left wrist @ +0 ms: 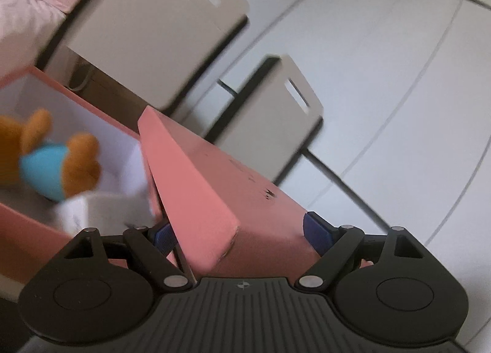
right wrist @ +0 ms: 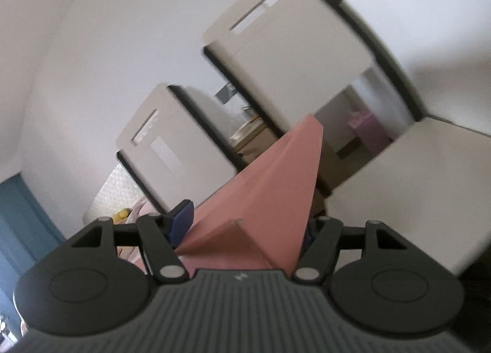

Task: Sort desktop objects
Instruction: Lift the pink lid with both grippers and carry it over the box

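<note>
Both tongs, left and right, grip a pink lid tilted beside the open box holding a plush toy, so closing it seems underway; next, level and lower it squarely.

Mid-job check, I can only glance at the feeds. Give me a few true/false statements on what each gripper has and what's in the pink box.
1. The left gripper is closed on the pink lid. True.
2. The pink box is empty. False: an orange plush toy with a blue top lies inside it.
3. The right gripper has a pink piece, apparently the same lid, between its fingers. True.
4. The lid lies flat and closed on the box. False: it is tilted up off the box, whose inside shows.
5. Beige chair backs stand behind the box. True.
</note>
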`<state>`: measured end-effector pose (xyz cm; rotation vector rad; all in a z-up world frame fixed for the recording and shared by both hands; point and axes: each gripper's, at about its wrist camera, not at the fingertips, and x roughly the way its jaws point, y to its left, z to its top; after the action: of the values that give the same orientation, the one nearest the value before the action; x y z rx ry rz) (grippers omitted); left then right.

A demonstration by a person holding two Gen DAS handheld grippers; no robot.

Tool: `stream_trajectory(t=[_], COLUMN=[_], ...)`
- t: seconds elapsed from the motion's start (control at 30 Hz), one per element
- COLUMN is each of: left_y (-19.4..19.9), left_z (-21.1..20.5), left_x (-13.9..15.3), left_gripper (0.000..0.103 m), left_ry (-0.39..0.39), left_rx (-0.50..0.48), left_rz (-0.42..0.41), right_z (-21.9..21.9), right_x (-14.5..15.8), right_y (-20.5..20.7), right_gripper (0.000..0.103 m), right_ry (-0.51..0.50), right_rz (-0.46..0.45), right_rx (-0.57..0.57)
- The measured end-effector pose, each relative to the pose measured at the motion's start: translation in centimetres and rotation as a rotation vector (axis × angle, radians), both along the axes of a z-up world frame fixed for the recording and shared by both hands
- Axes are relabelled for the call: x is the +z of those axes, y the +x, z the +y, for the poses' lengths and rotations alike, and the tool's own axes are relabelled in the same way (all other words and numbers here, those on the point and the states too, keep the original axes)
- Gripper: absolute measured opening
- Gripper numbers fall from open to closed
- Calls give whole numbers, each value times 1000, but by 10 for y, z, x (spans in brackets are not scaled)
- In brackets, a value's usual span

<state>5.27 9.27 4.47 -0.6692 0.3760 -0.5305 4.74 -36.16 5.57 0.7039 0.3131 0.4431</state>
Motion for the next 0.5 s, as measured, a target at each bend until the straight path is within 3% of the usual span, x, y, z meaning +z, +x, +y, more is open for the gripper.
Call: stream_trajectory(t=[0.13,0.27,0.5], left_y=[1,1,10], left_z=[31,63,106], left_x=[5,5,-20], left_gripper=[87,87,87], left_ry=[-22,-38,-49], left_rx=[73,165,302], left_rz=[-14,-13,46], right_z=[36,72,135], right_x=[15,12,-30], right_y=[26,54,104], right_gripper=[67,67,63], right_ry=[-21,5,65], right_rz=[-22,-19,38], right_rx=[62,135,258])
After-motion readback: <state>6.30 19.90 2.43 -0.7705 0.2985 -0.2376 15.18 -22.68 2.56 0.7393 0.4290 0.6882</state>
